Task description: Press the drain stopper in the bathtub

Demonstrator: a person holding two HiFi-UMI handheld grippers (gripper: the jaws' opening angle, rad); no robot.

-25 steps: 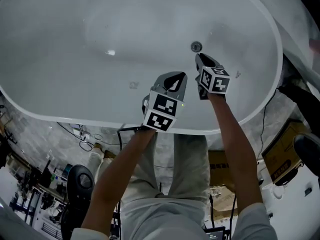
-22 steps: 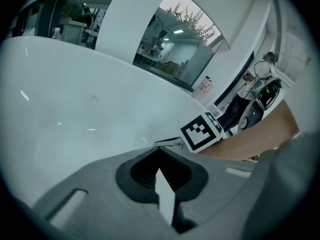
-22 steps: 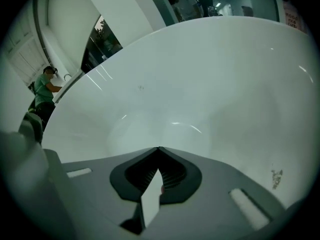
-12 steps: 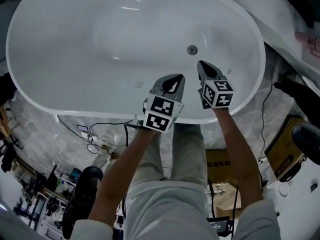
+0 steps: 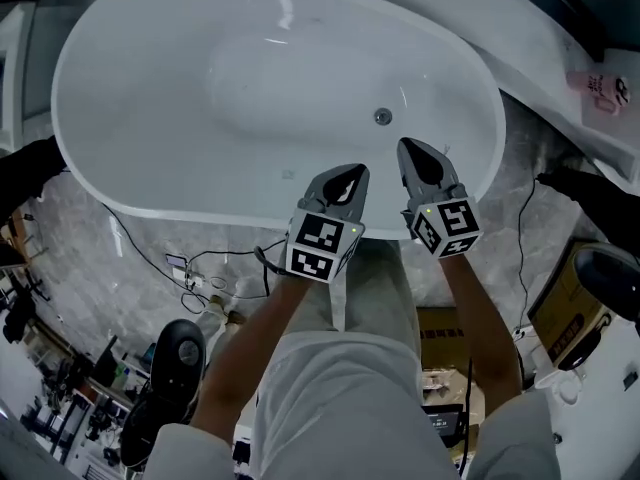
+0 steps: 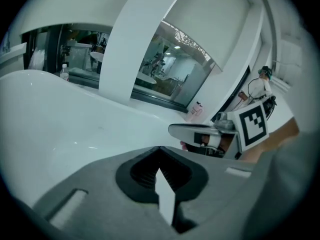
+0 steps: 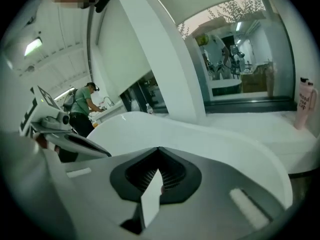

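Head view, looking down: my left gripper [image 5: 352,175] and my right gripper [image 5: 412,153] hang side by side above the near right part of the white bathtub [image 5: 150,98]. Both have their jaws clenched together on nothing. The drain stopper [image 5: 382,116] sits in the tub floor, just beyond both grippers and untouched.

Floor cables [image 5: 205,260], cardboard box [image 5: 555,318], pink bottle [image 7: 304,109]
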